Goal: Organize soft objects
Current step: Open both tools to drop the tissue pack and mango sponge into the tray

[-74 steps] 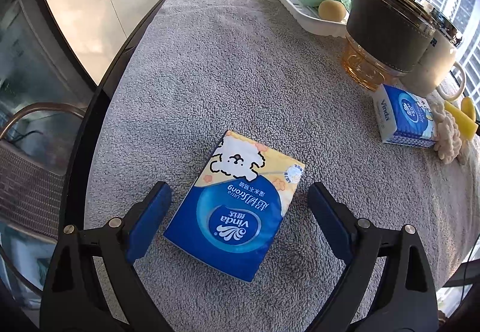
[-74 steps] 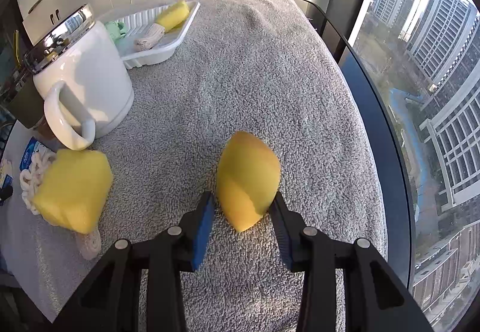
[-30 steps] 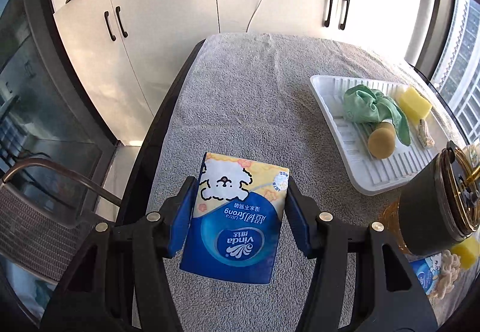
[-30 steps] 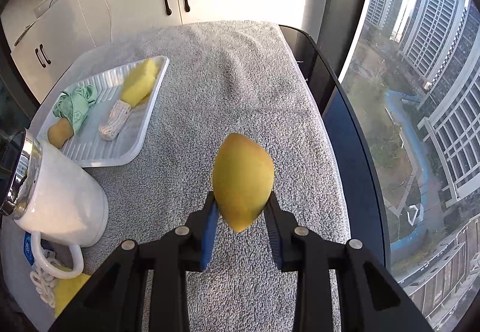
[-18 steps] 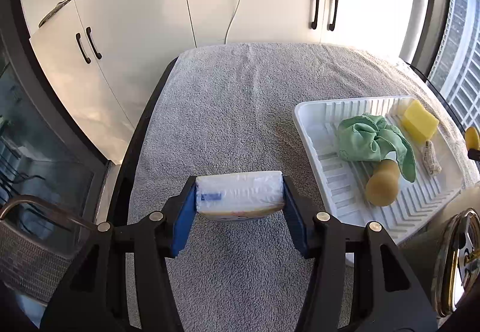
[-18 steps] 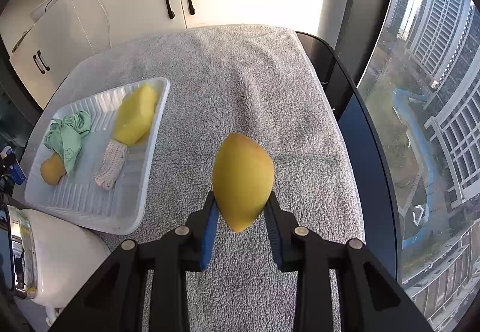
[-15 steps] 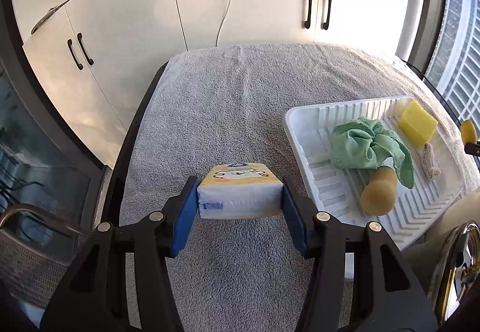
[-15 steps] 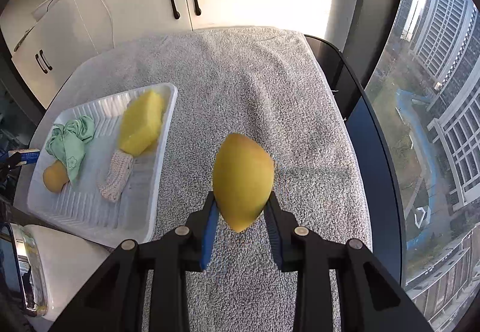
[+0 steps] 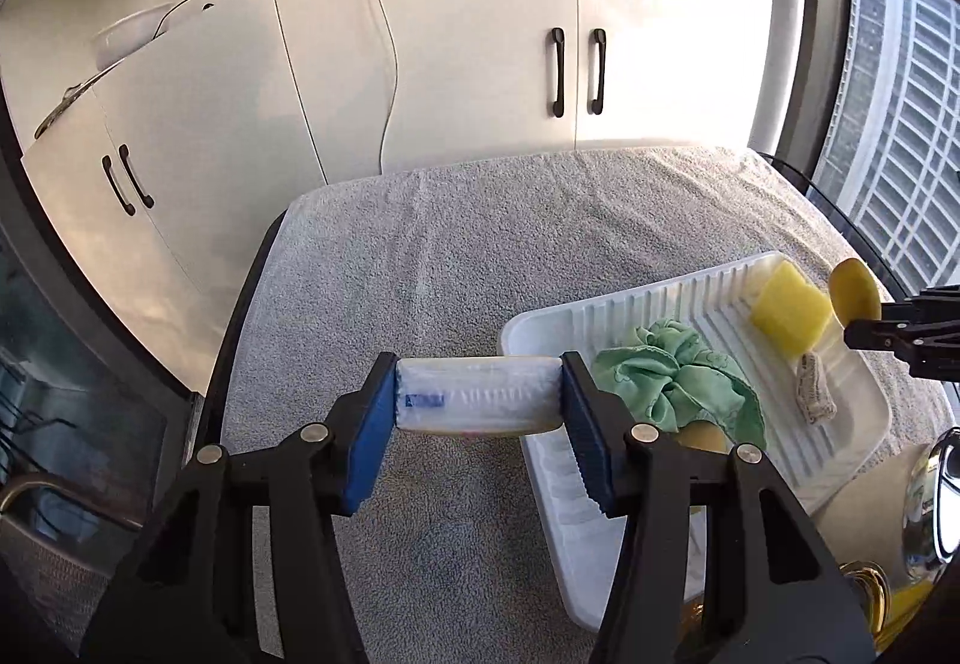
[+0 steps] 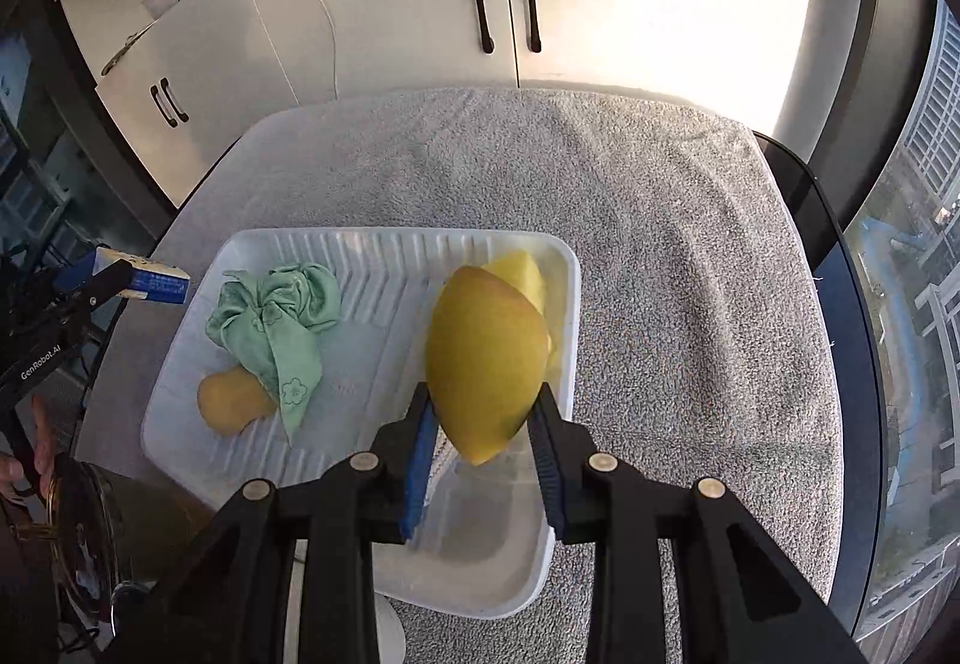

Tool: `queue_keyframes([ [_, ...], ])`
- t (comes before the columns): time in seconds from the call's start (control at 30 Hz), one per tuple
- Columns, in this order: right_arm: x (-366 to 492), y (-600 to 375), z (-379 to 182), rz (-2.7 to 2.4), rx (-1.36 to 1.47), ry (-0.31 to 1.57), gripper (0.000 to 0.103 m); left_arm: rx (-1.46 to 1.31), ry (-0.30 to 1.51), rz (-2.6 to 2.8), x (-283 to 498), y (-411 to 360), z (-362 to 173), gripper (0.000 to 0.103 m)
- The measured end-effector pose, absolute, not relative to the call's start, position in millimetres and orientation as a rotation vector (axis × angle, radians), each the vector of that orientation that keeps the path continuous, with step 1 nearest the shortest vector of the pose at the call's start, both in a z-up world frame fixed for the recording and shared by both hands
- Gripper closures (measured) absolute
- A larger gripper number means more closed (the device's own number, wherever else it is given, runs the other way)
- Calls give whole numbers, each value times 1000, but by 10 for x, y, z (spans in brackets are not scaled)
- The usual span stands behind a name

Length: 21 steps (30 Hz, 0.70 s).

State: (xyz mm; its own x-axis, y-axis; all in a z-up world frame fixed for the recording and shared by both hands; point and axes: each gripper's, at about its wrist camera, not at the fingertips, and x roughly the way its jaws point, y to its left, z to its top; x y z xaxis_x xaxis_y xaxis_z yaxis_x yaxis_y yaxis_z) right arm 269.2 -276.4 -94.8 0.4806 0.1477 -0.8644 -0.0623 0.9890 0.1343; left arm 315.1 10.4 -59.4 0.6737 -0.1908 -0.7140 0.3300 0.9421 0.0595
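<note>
The yellow, lemon-shaped soft mango (image 10: pixel 486 364) stands with its long axis upright, 1 pointed end down between the blue pads of the right gripper (image 10: pixel 483 439), which is clamped on it above the white ribbed plastic tray (image 10: pixel 384 250). The plastic-wrapped tissue pack (image 9: pixel 477 394) lies crosswise, its long axis spanning the left gripper (image 9: pixel 478 421), pinched at both ends just left of the tray. A grey terry towel (image 9: pixel 480 220) covers the table; white cabinets (image 9: pixel 480 63) stand behind. In the tray lie a crumpled green cloth (image 10: pixel 276 316) and a yellow sponge block (image 9: pixel 792 307).
</note>
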Motion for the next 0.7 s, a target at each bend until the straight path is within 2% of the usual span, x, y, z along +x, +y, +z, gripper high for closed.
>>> queue_keyframes([
  [0.2,2807,-2637,-1087,175,113,1122,70,103,881,-398,3305,-21,-686,52],
  [0.7,3035,-2460,-1303,251,109,1166,70,146,903,-406,3685,-366,-809,52],
])
